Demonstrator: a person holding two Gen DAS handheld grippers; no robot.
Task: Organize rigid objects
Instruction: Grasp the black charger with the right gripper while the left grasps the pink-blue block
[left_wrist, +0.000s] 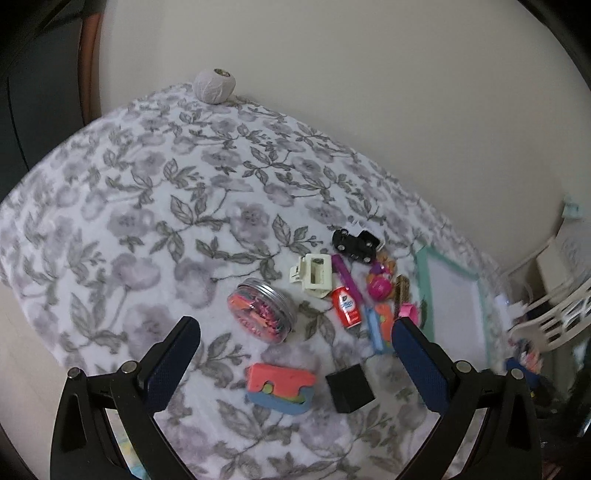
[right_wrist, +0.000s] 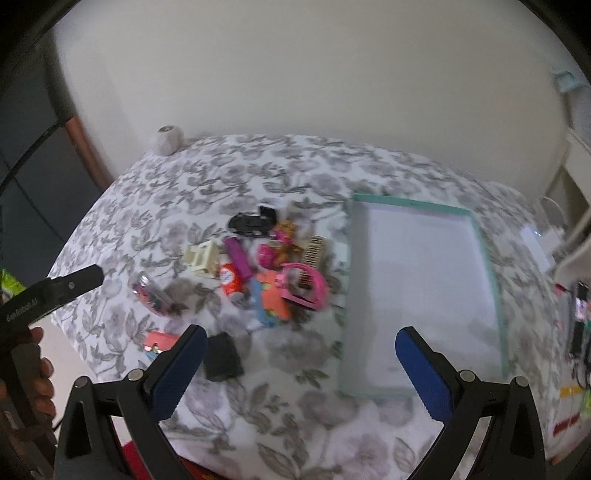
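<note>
A: Left wrist cam sat above the near-left edge of the floral bedspread (left_wrist: 147, 177), tilted down and rolled, facing the wall. Black block (left_wrist: 349, 391) and foam puzzle piece (left_wrist: 280, 387) were closest.

B: Right wrist cam looked from further right and further back, roughly level, teal tray (right_wrist: 491, 280) ahead.

A: Overlap?

B: Same toy pile, tray, yarn ball (right_wrist: 166, 140). The left gripper (right_wrist: 85, 278) showed at its left edge.
</note>
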